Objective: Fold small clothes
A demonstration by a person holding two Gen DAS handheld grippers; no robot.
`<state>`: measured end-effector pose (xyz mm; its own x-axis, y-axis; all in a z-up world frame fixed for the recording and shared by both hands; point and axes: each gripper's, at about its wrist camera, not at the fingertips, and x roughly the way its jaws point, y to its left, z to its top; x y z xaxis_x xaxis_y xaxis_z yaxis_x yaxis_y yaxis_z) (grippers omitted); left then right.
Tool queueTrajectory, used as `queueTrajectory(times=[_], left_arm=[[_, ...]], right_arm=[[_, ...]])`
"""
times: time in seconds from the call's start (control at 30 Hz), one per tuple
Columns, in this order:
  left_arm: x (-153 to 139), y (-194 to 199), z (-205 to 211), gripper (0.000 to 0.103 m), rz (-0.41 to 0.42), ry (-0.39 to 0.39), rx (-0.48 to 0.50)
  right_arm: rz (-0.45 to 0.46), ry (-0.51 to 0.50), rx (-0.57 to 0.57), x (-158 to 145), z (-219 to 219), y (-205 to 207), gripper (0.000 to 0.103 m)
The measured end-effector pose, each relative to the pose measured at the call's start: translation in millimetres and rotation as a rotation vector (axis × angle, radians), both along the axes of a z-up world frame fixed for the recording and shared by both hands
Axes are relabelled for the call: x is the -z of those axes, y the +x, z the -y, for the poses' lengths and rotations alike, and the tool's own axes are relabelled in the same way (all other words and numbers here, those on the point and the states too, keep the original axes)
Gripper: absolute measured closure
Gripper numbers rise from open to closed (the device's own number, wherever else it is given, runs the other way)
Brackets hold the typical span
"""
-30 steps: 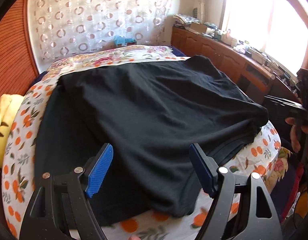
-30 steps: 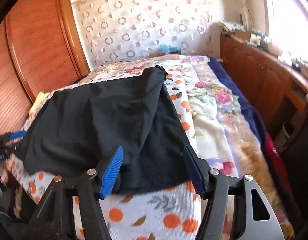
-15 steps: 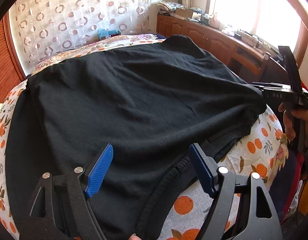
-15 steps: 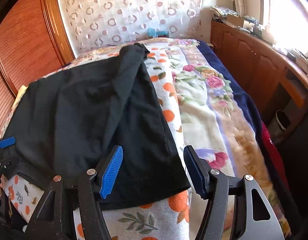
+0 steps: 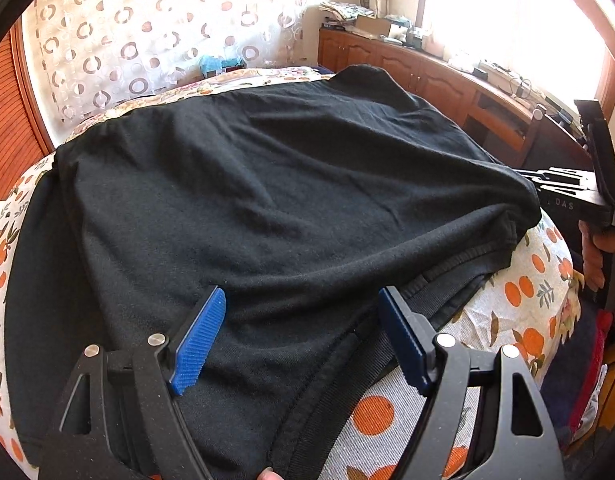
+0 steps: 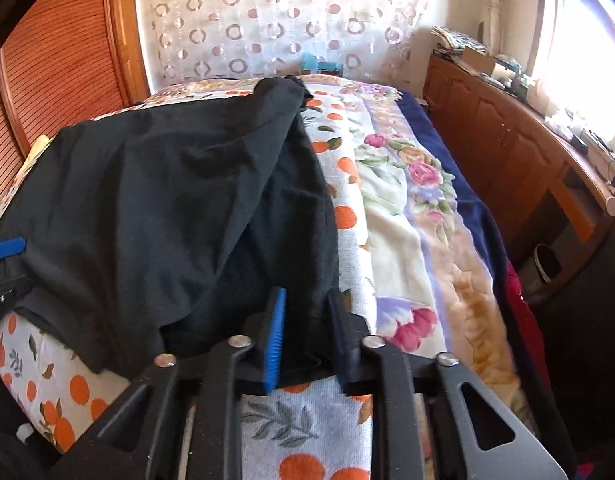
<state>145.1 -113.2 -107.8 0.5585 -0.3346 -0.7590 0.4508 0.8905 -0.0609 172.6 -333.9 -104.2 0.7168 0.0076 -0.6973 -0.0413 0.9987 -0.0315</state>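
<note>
A black T-shirt point(image 5: 275, 200) lies spread on the bed, one side folded over the body; it also shows in the right wrist view point(image 6: 167, 200). My left gripper point(image 5: 303, 332) is open, its blue pads low over the shirt near the collar band at the near edge. My right gripper point(image 6: 305, 316) has narrowed its jaws around the shirt's near right edge, with black cloth between the pads. The right gripper also shows in the left wrist view point(image 5: 563, 196) at the shirt's far right corner.
The bed has an orange-print cover point(image 6: 315, 420) and a floral blanket point(image 6: 419, 208). A wooden cabinet point(image 6: 507, 148) with clutter runs along the right. A wooden wardrobe point(image 6: 55, 72) stands at the left, a patterned curtain point(image 6: 283, 16) behind.
My right gripper's jaws have closed from wide open onto the shirt's edge. My left gripper has moved forward over the shirt and stays open.
</note>
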Motion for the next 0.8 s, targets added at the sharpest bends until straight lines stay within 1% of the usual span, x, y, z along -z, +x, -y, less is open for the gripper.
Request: queueTrajectory(times=[0.07,0.13,0.2,0.27,0.37,0.5,0.63,0.8], left_arm=[[-0.1,-0.5,-0.3,0.024,0.002,-0.002,0.001],[-0.3,-0.8,-1.2,0.024,0.002,-0.008,-0.001],[-0.7,-1.6,-2.3,0.024,0.002,-0.012,-0.002],[-1.2,-1.1,-4.0,0.024,-0.002,-0.02,-0.004],[-5.5,-2.6,-12.8,0.024,-0.024,-0.056,-0.012],[-23.9,-11.2,-46.1,0.024,0.01,-0.094,-0.059],[-39.2,-21.1,-91.5,0.024,0.045,-0.117,-0.131],[-48.0,-37.9,-169.1,0.024,0.073,-0.15,-0.269]], right_arm=[[-0.01,0.022,-0.005,-1.3,2.8,0.6,0.097],[-0.013,0.084,-0.011,-4.6,10.1,1.9,0.099],[0.005,0.154,-0.028,-13.4,14.3,2.0,0.099],[0.041,0.184,-0.048,-28.9,12.1,1.7,0.099],[0.089,0.208,-0.097,-56.5,-1.1,3.1,0.099],[0.141,0.189,-0.187,-93.1,-40.7,10.4,0.099],[0.176,0.181,-0.317,-122.5,-104.2,19.4,0.099],[0.172,0.182,-0.512,-136.7,-200.3,26.7,0.099]])
